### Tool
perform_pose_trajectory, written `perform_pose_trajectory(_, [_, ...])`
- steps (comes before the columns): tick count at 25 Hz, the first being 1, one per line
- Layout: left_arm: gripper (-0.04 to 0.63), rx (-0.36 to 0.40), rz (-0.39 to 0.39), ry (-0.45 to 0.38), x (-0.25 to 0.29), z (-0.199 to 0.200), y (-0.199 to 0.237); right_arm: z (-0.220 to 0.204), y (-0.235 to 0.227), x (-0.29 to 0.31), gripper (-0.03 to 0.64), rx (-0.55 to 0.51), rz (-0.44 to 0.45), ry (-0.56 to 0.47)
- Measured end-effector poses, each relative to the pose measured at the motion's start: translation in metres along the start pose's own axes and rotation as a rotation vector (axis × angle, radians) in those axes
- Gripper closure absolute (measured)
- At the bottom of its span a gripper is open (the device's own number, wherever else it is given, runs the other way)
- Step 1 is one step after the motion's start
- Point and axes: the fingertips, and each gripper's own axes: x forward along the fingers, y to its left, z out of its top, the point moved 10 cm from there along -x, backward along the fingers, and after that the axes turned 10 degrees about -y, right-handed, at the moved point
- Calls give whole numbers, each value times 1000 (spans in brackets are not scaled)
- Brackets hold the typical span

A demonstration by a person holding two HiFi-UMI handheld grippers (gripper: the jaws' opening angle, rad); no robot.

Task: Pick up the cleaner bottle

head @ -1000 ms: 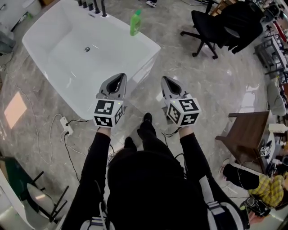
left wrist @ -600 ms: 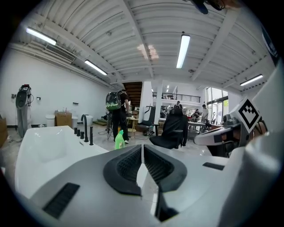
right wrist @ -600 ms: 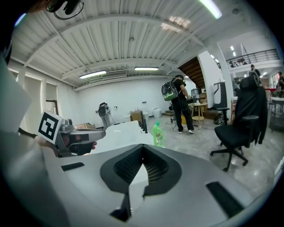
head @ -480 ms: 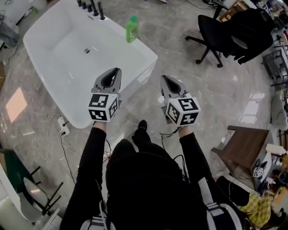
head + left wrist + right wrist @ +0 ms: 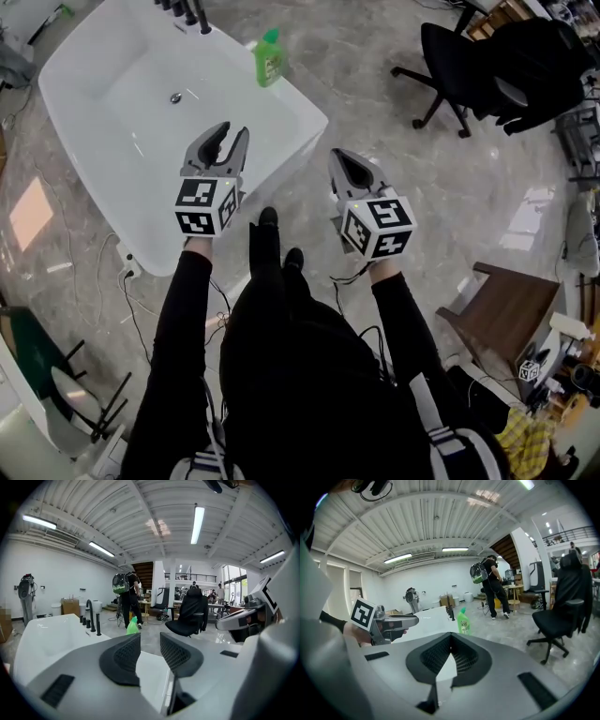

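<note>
The green cleaner bottle [image 5: 268,58] stands upright on the far rim of the white bathtub [image 5: 302,105]. It shows small and far off in the left gripper view [image 5: 133,625] and in the right gripper view [image 5: 462,621]. My left gripper [image 5: 232,133] hangs over the tub's near corner, well short of the bottle. Its jaws have just been opening, and nothing is between them [image 5: 150,637]. My right gripper [image 5: 335,156] is over the floor beside the tub, its tips meeting, empty [image 5: 450,637].
Black tap fittings [image 5: 187,14] stand on the tub's far end. A black office chair [image 5: 469,66] is to the right, and a wooden table [image 5: 511,309] at lower right. A power strip with cables [image 5: 127,262] lies left of my feet. A person with a backpack [image 5: 125,597] stands far off.
Both grippers have moved forward toward the tub, and the left one is now over its corner. The left jaws have gone from shut to open. The right jaws stay shut.
</note>
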Motion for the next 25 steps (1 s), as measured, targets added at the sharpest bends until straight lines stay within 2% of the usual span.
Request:
perform_pose_trajectory(6, [364, -4, -53, 54, 61, -17, 26, 4, -24, 46, 615, 6, -31, 30])
perform_pose_trajectory(10, [351, -10, -79, 103, 104, -30, 48, 8, -40, 80, 615, 16, -44, 49])
perform_pose_trajectory(14, [337, 24, -86, 140, 143, -47, 68, 5, -57, 111, 615, 20, -52, 73])
perform_pose_trajectory(25, [324, 25, -111, 237, 219, -116, 103, -28, -91, 165, 615, 70, -98, 143])
